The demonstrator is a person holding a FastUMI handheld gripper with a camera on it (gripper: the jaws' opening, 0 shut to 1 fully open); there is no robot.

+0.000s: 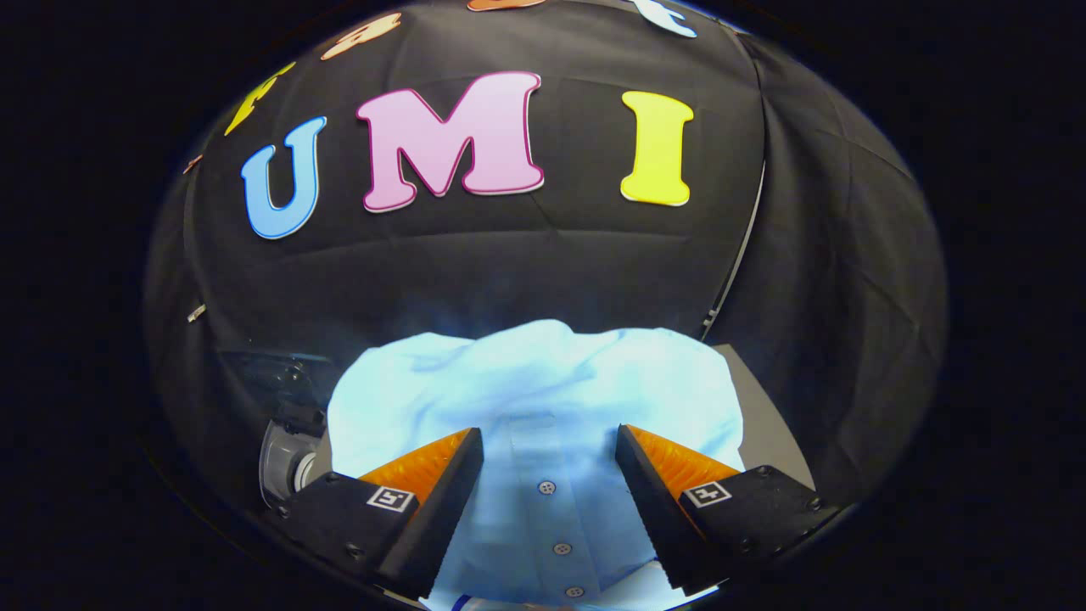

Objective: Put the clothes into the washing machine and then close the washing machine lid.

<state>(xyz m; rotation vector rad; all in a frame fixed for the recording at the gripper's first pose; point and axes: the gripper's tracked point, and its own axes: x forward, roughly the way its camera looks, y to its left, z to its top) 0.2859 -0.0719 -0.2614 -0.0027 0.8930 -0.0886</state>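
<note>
Gripper (550, 458) fingers spread wide, nothing pinched between them. Light blue shirt (543, 382) lies bunched just ahead of and under the fingers, its button placket running straight down the gap between them; three small round buttons (546, 488) visible along it. Can't tell whether the fingertips touch the cloth or hover just above. Fabric looks thin, woven, softly creased, heaped into a rounded mound at the far side; overexposed and glowing, so folds are hard to read. Near end of the shirt is cut off below the fingers, with a bit of dark trim there that's hard to make out. Left of the shirt, partly hidden by the left finger and in shadow: a curved grey and clear plastic part (284, 458), possibly the washing machine, can't be sure. Right of the shirt a flat grey surface (764, 424) shows as a wedge. Black cloth wall (526, 263) behind, wrinkled.
</note>
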